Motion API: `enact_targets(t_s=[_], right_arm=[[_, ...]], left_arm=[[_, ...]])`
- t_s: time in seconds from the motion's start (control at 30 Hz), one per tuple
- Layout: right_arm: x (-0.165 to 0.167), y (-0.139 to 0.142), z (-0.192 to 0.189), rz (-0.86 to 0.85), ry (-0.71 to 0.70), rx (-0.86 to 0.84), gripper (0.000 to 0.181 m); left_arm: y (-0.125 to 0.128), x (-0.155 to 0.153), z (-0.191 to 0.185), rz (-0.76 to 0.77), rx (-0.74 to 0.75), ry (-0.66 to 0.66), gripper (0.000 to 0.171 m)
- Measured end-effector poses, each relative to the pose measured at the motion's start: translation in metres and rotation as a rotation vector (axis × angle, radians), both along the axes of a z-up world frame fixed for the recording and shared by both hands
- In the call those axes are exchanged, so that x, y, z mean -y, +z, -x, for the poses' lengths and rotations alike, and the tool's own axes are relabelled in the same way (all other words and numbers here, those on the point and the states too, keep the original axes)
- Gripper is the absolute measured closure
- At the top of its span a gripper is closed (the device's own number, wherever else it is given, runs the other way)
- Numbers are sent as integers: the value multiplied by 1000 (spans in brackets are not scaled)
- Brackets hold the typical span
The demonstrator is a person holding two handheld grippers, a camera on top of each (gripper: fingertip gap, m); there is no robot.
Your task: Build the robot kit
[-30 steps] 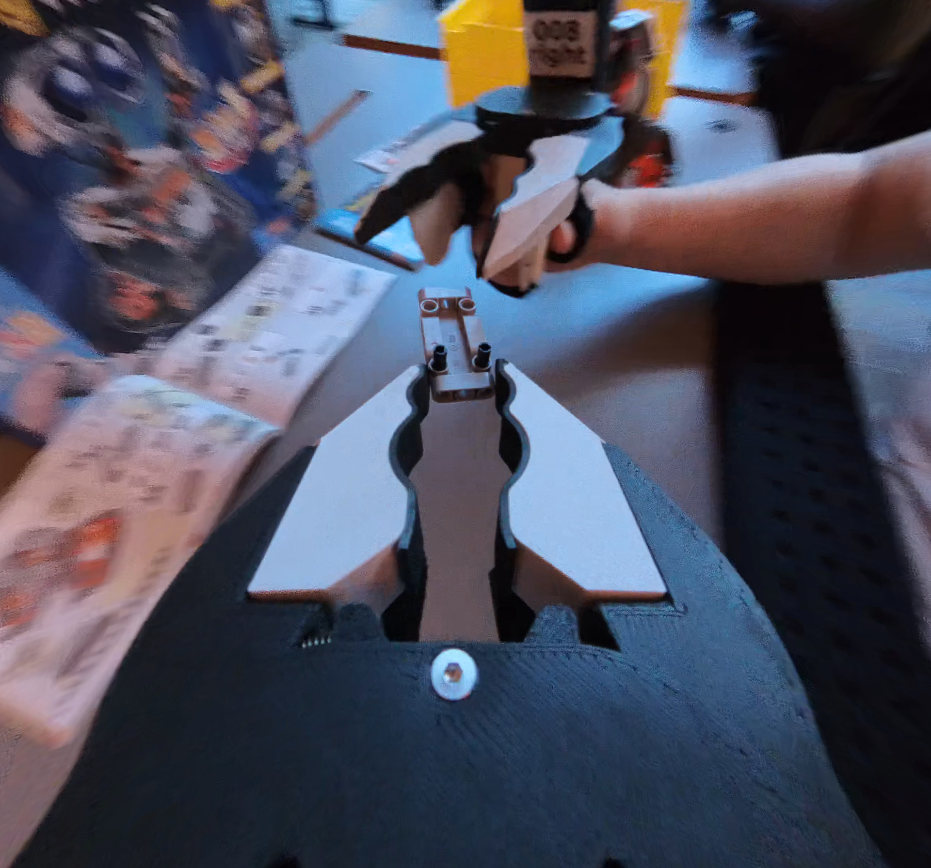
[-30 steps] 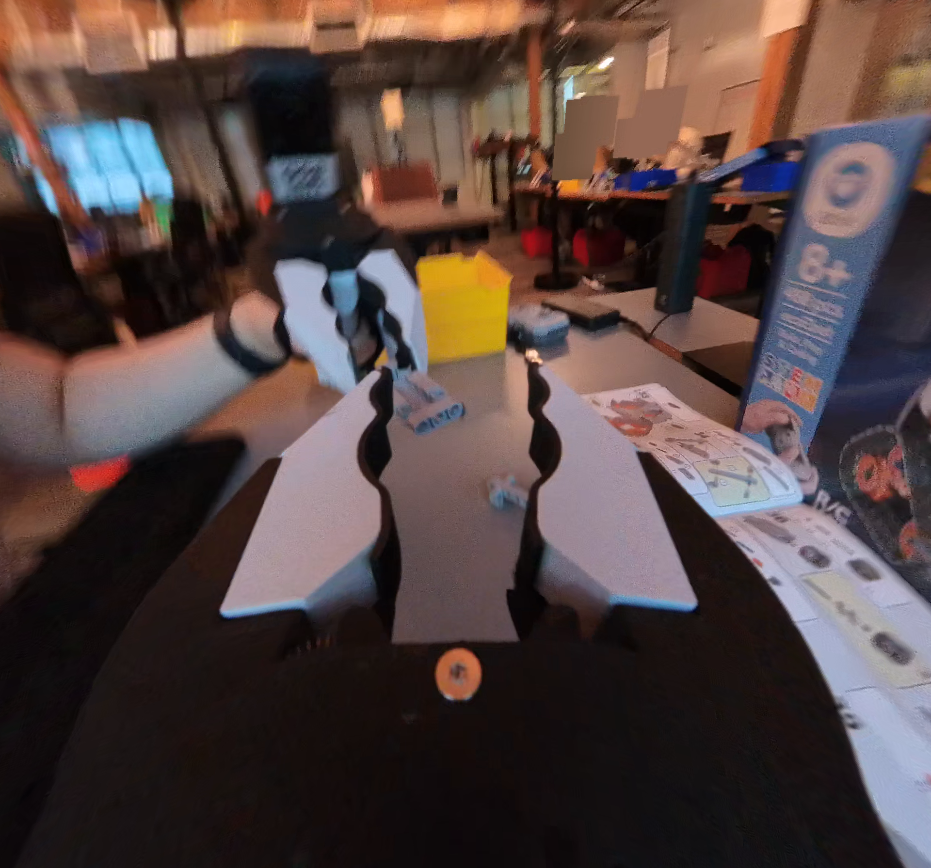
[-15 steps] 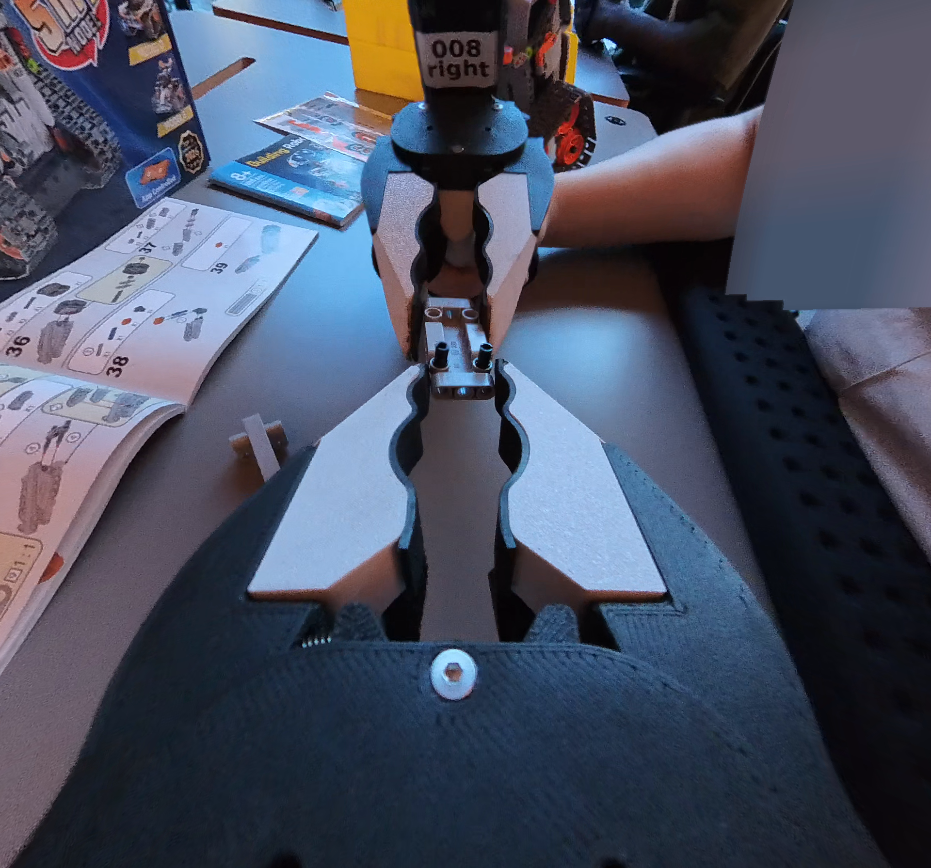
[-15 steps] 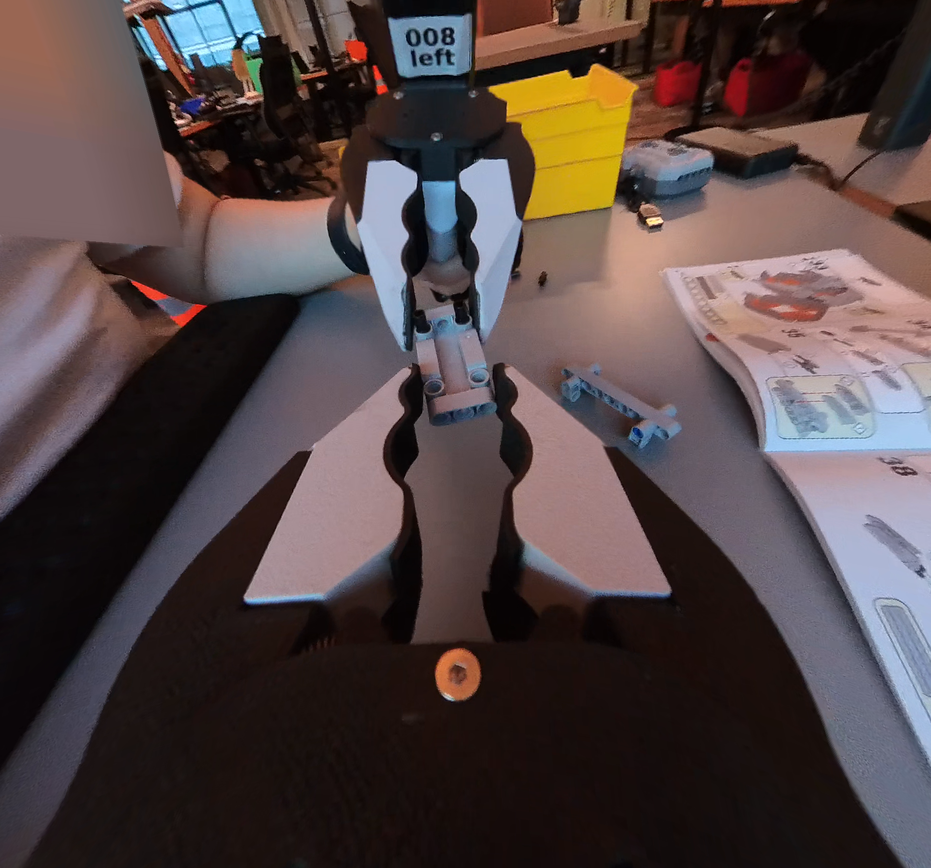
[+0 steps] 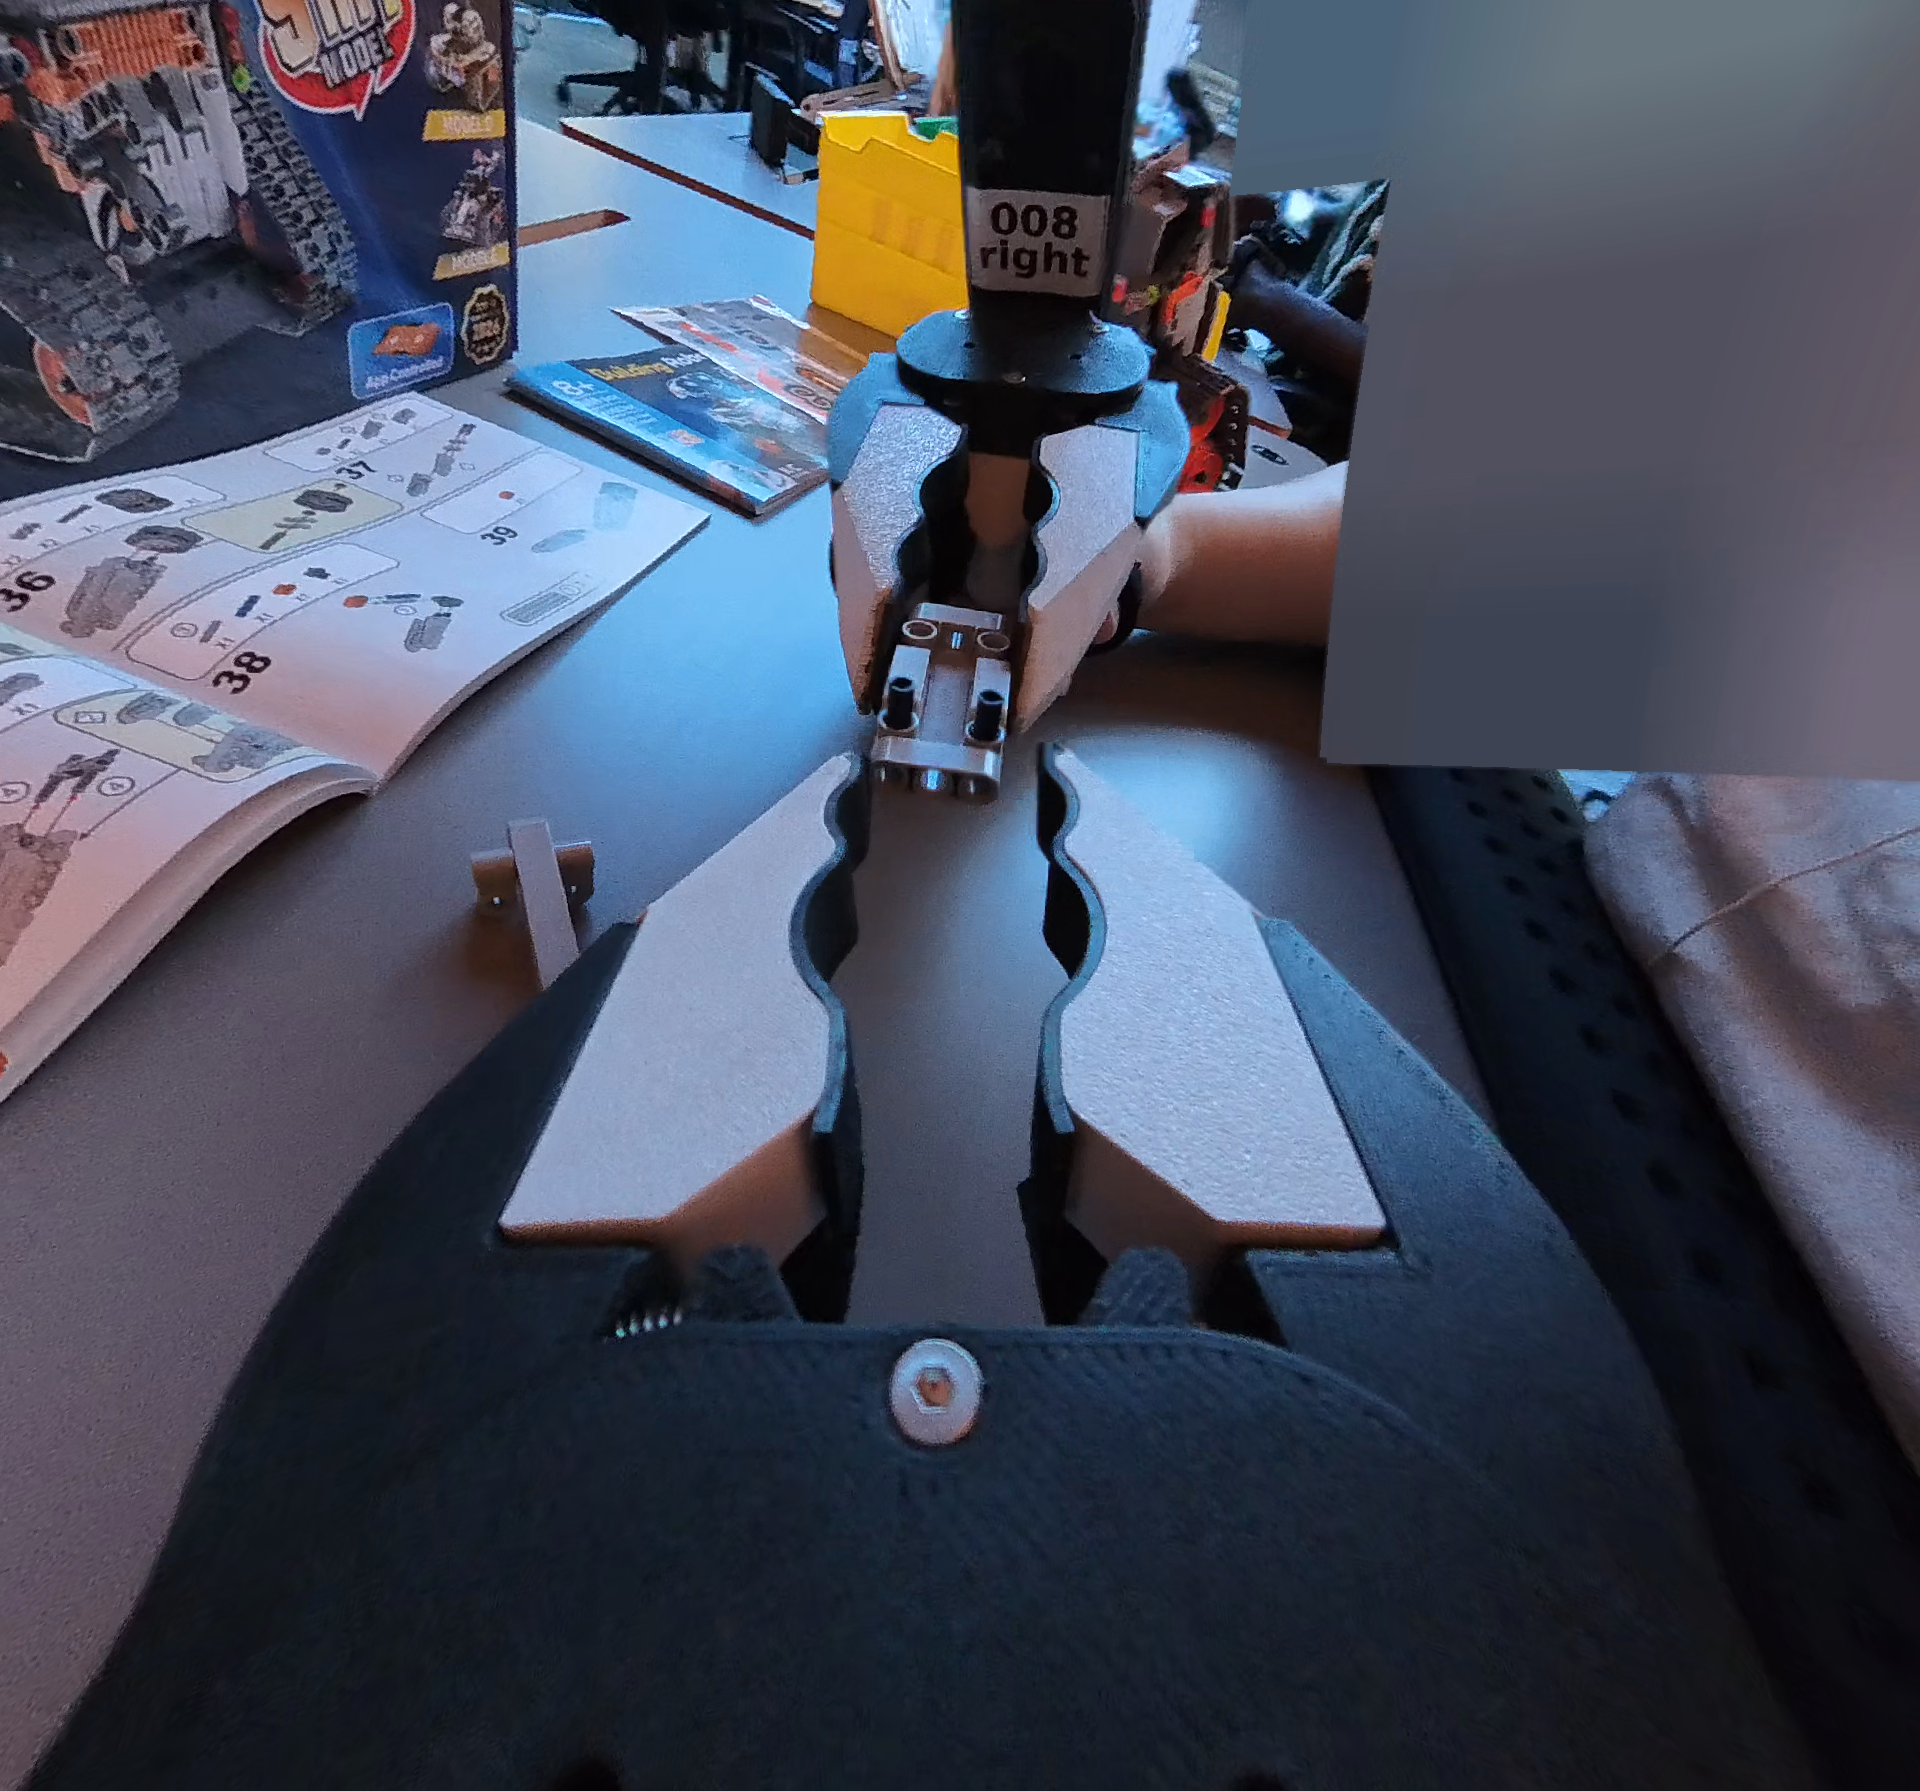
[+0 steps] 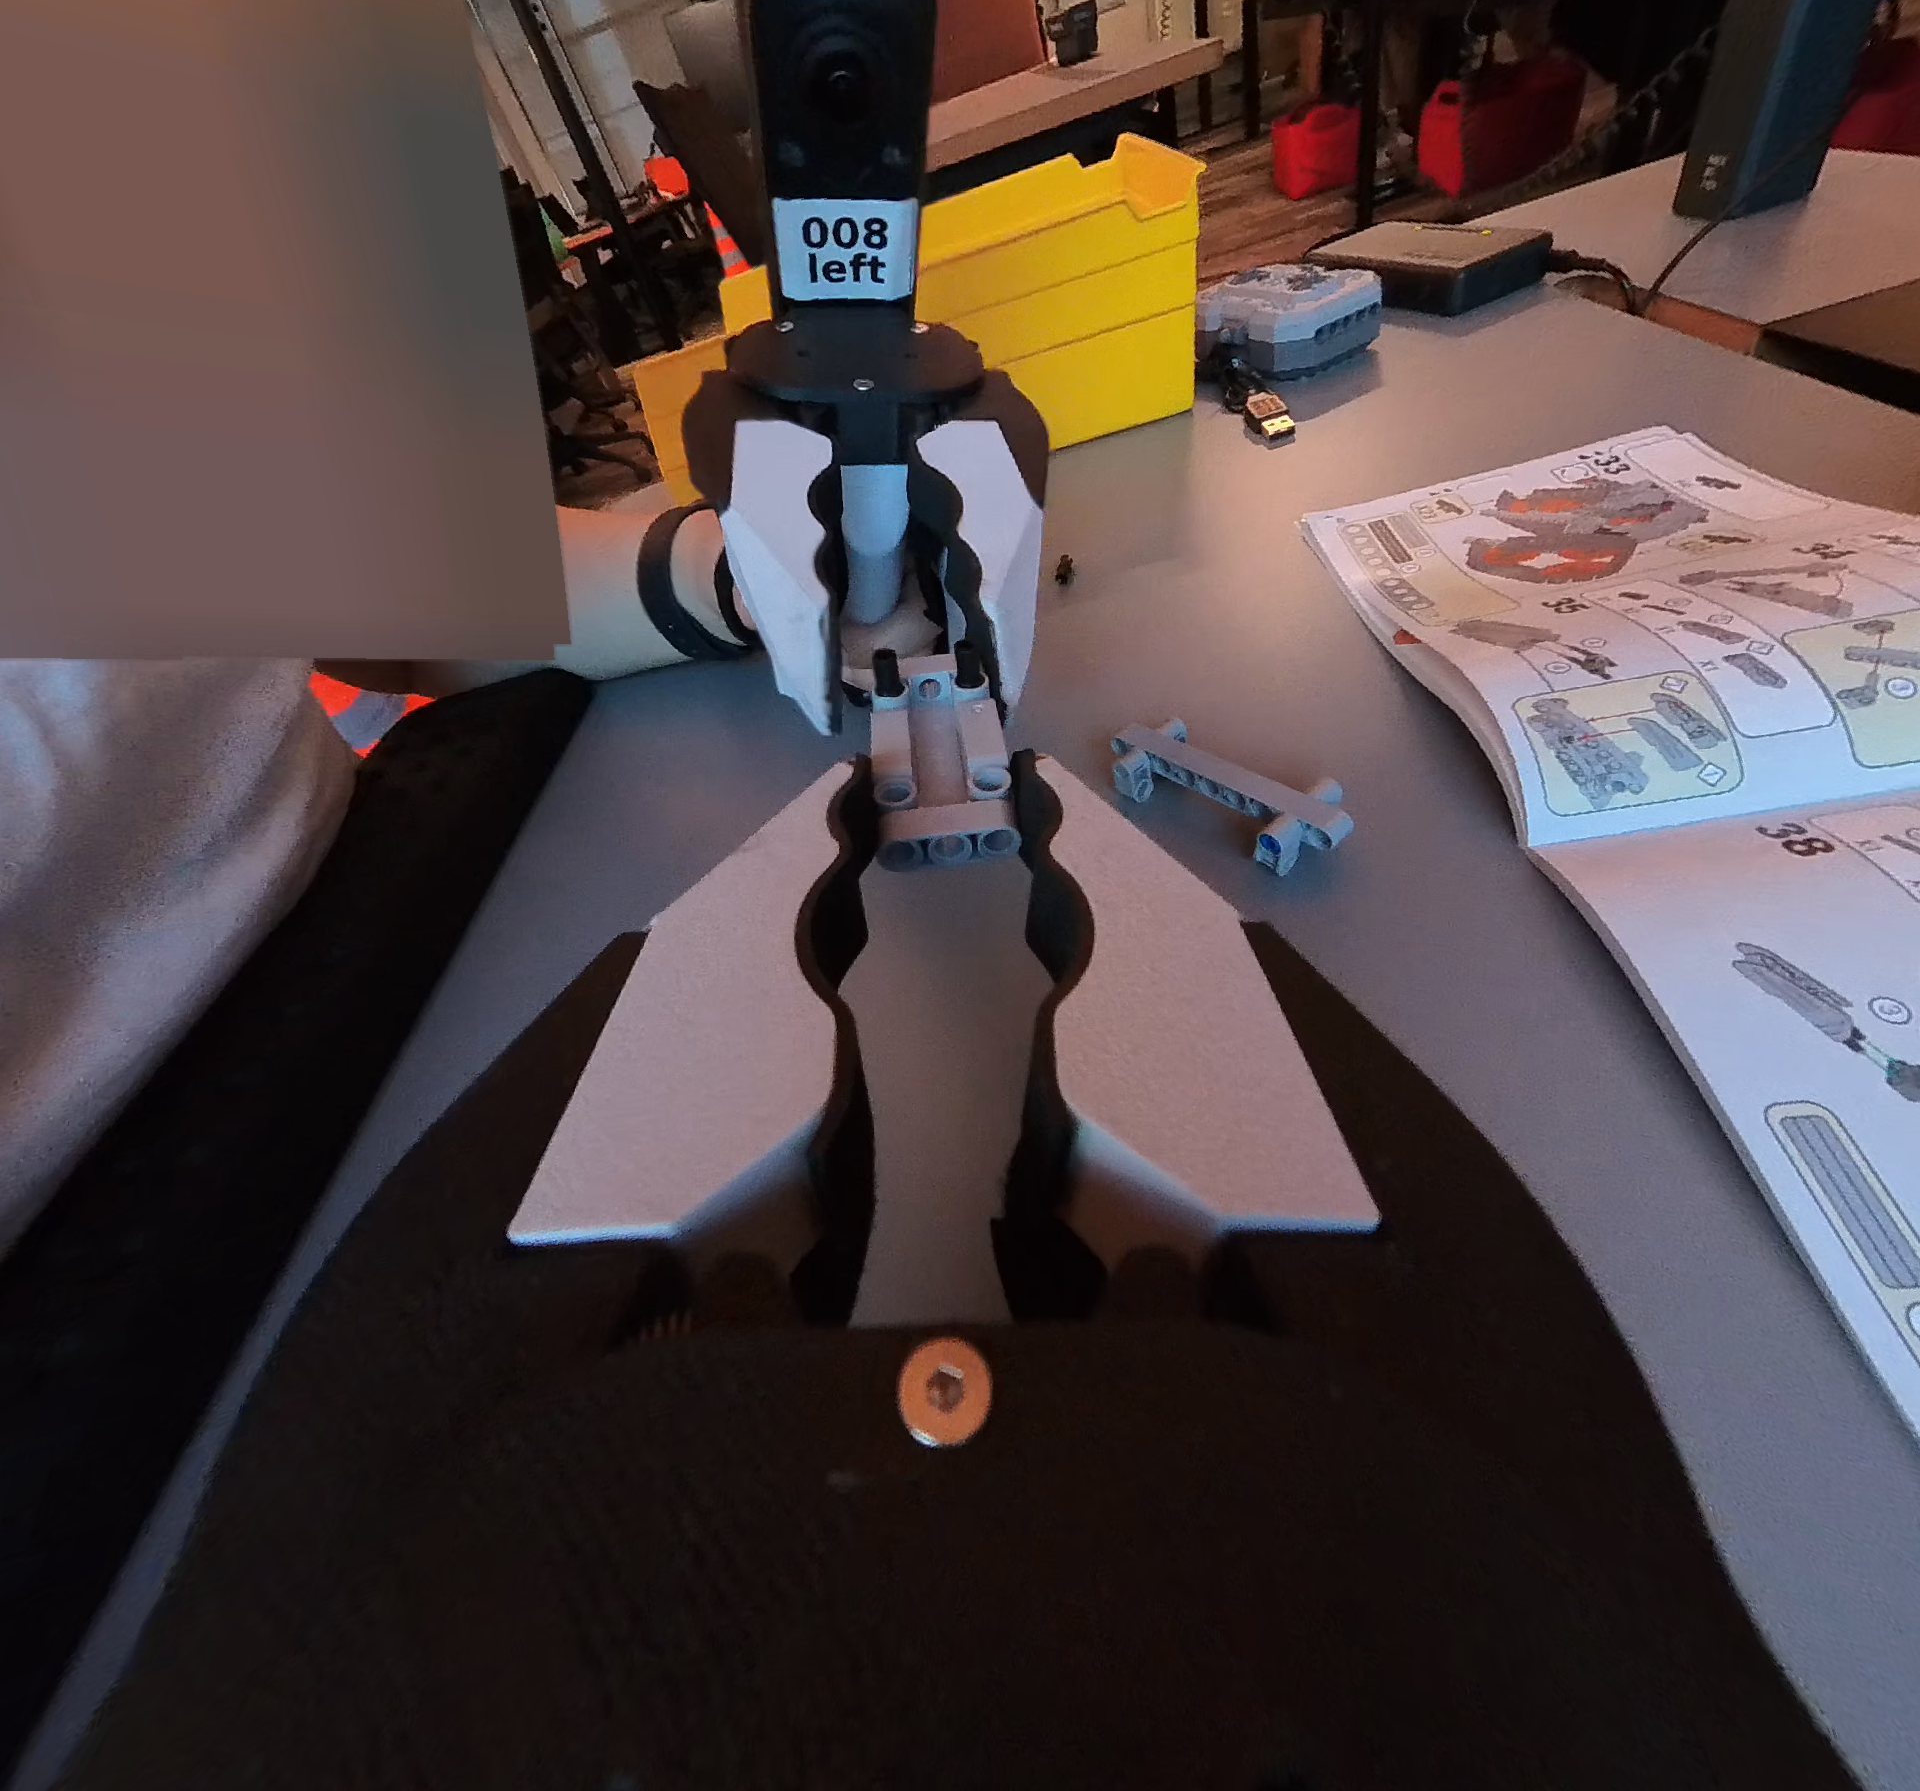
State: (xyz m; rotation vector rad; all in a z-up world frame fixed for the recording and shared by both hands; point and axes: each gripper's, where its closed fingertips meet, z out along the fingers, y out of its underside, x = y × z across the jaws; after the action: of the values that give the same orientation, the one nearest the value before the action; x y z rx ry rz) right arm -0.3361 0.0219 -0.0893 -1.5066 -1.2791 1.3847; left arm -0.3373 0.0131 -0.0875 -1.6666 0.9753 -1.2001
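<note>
Right tool (image 6: 938, 783): pinching the grey building piece (image 6: 943, 785) by one end. In the right wrist view its dark inner pads press on both sides of the piece.
Left tool (image 5: 948, 770): spread. Its tips stand on either side of the piece's other end, with a narrow gap showing on each side, so it does not grip the piece.
Grey building piece: a short flat assembly with two black pins standing up from the end nearer the left tool. It is held just above the table (image 6: 1195, 598), between the two tools, which face each other.
Beside the tools: a loose grey beam (image 6: 1231, 796) with connectors at both ends lies on the table. It is near the tips and touches neither tool.
Farther off: an open instruction booklet (image 6: 1662, 650), a single small black pin (image 6: 1063, 569), a yellow bin (image 6: 1060, 287), a grey block with a cable (image 6: 1288, 318) and an upright printed box (image 5: 260, 131).
</note>
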Motion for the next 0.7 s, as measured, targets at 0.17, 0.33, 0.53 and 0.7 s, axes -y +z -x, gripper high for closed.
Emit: enact_targets(t_s=[0.17,0.33,0.53,0.7], right_arm=[[-1,-1,-1,52,7,1,156],[1,-1,-1,71,27,-1,156],[6,-1,-2,82,47,-1,156],[5,-2,-1,99,51,6,156]], left_arm=[[-4,-5,0,-32,-46,66,149],[-5,-3,0,2,-36,67,149],[-3,1,-2,-2,-21,56,148],[-4,0,-3,-4,-33,64,149]])
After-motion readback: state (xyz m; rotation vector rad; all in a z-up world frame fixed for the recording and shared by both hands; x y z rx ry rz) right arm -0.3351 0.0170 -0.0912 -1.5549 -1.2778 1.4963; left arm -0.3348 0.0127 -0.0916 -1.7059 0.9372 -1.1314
